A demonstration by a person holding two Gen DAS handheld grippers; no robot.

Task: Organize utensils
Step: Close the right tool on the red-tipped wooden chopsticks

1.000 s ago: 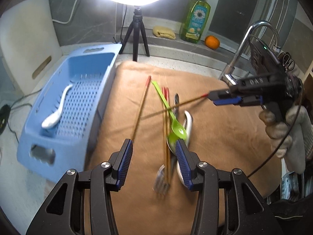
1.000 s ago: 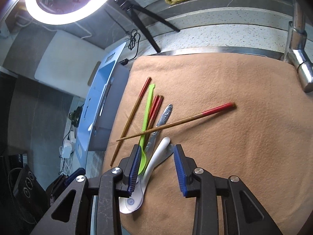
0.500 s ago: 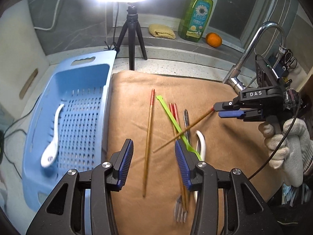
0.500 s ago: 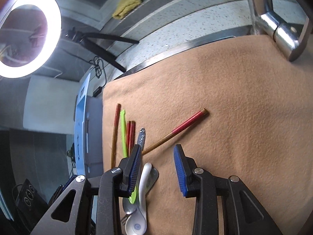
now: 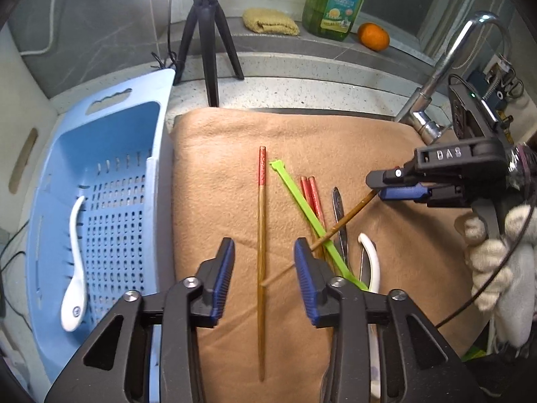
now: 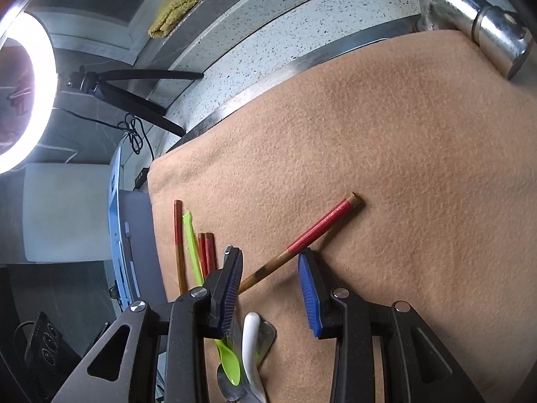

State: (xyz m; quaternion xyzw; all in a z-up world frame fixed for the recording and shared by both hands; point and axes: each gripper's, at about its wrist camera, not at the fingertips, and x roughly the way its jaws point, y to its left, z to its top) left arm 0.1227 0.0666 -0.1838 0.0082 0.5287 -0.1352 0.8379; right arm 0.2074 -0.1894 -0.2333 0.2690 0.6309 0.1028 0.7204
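Both sets of fingers are spread and hold nothing. The left gripper (image 5: 263,268) hovers over the tan cloth (image 5: 335,141) on the worktop, straddling a lone chopstick (image 5: 261,235) that lies near-to-far with its red end far. Right of it sits a pile: a green spoon (image 5: 302,201) with its handle pointing far-left, two red-tipped chopsticks (image 5: 310,191) side by side under it, a metal handle (image 5: 338,201), and a white spoon (image 5: 371,255) nearest the right edge of the pile. A slanted chopstick (image 5: 339,225) crosses the pile, its far end reaching up under the right gripper (image 5: 386,184), held in a gloved hand (image 5: 496,255) at the right. From the right wrist view that gripper (image 6: 270,288) sits low over the cloth (image 6: 386,134) with the slanted chopstick (image 6: 315,231) passing between its fingers, the red end on the cloth beyond them; whether either finger touches it cannot be told. At left, a blue basket (image 5: 100,141) holds another white spoon (image 5: 75,268). Far behind stand a tripod (image 5: 208,33), a yellow sponge (image 5: 268,21), a soap bottle (image 5: 335,0), an orange (image 5: 373,35) and a tap (image 5: 446,67).
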